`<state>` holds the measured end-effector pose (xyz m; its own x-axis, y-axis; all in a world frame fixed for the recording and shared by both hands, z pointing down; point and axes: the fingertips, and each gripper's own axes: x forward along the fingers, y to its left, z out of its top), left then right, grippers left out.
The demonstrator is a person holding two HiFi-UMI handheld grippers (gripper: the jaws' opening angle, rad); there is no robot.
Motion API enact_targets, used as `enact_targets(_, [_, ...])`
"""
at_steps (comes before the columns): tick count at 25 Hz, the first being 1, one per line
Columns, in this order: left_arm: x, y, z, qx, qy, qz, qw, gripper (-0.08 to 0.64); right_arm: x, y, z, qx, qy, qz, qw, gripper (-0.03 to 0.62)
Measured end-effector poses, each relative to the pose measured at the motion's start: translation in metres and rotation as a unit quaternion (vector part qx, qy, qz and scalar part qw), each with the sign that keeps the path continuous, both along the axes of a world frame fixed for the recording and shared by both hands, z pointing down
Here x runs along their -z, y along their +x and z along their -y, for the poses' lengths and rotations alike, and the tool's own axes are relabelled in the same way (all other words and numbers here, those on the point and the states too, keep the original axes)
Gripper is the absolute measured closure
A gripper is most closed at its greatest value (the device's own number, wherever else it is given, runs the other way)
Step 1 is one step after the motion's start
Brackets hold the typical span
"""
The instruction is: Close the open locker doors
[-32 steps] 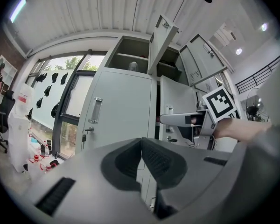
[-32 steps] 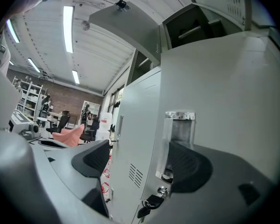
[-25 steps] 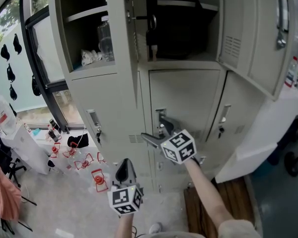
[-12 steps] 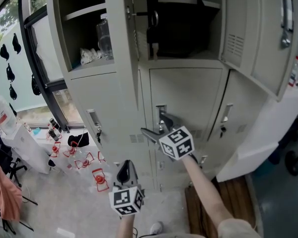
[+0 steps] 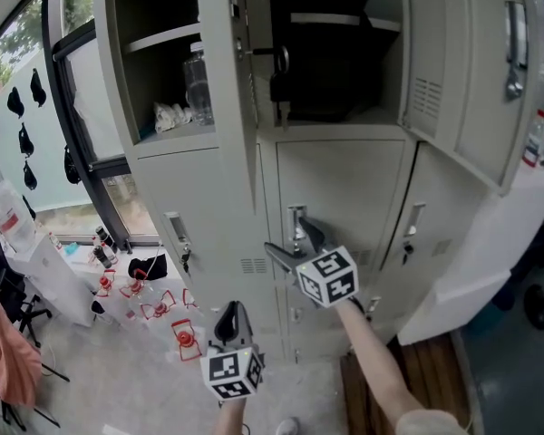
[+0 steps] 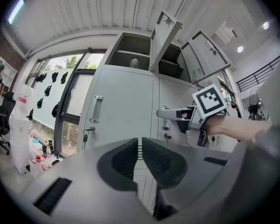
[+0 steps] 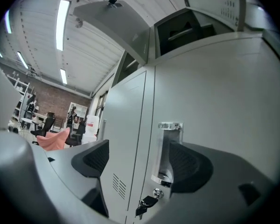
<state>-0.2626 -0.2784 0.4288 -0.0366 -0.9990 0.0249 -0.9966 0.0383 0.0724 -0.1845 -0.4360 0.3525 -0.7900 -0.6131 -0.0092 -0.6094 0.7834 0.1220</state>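
Note:
Two upper locker doors stand open: the left door [image 5: 228,80] shows edge-on, the right door [image 5: 476,62] swings out to the right. Both also show in the left gripper view, left door [image 6: 164,35] and right door [image 6: 206,48]. My right gripper [image 5: 295,243] is open, held up close to the handle [image 5: 296,220] of the closed lower middle locker. In the right gripper view that handle recess [image 7: 167,148] lies between the spread fingers of the right gripper [image 7: 139,157], with a key [image 7: 147,203] below it. My left gripper [image 5: 233,318] hangs lower, shut and empty; its pads [image 6: 130,155] meet.
A bottle [image 5: 198,84] stands on the shelf of the open left locker; a dark bag [image 5: 317,71] fills the open right one. A window [image 5: 82,89] is at left. Small red items [image 5: 177,320] lie on the floor; a wooden board [image 5: 408,379] lies at lower right.
The head view has tilted slightly, so the lockers sit a little lower in the picture. Both grippers keep nearly the same places before the lower lockers.

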Motion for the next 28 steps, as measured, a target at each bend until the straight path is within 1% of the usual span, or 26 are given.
enact_targets(3, [0.002,0.000,0.000,-0.002,0.000,0.002,1.0000,0.538,0.035,0.017,-0.022,0.012,0.028,0.031,0.999,0.216])
enact_targets(6, [0.005,0.002,0.001,-0.004,0.002,0.002,1.0000,0.518,0.090,0.029,-0.049,0.030,0.089,0.055,0.994,0.216])
enact_targets(9, [0.012,0.008,0.003,-0.008,0.006,0.008,0.9999,0.512,0.145,0.038,-0.077,0.056,0.155,0.072,0.984,0.216])
enact_targets(11, [0.018,0.011,0.002,-0.010,0.010,0.012,0.9998,0.512,0.176,0.040,-0.100,0.076,0.196,0.070,0.975,0.216])
enact_targets(13, [0.022,0.013,0.001,-0.010,0.013,0.014,0.9998,0.512,0.200,0.041,-0.126,0.096,0.221,0.066,0.968,0.216])
enact_targets(15, [0.024,0.015,-0.001,-0.010,0.013,0.016,0.9997,0.512,0.219,0.041,-0.149,0.114,0.240,0.070,0.962,0.216])
enact_targets(18, [0.026,0.018,-0.004,-0.008,0.014,0.017,0.9997,0.512,0.242,0.043,-0.176,0.140,0.264,0.088,0.950,0.216])
enact_targets(20, [0.025,0.019,-0.006,-0.004,0.016,0.023,0.9996,0.512,0.253,0.044,-0.195,0.160,0.272,0.106,0.943,0.216])
enact_targets(22, [0.023,0.024,-0.009,-0.004,0.014,0.019,0.9997,0.512,0.258,0.044,-0.214,0.182,0.276,0.122,0.936,0.216])
enact_targets(24, [0.022,0.030,-0.012,-0.005,0.011,0.013,0.9998,0.512,0.260,0.041,-0.228,0.200,0.277,0.129,0.931,0.216])
enact_targets(28, [0.021,0.036,-0.020,-0.002,0.009,0.011,0.9999,0.512,0.265,0.033,-0.242,0.223,0.274,0.135,0.926,0.216])
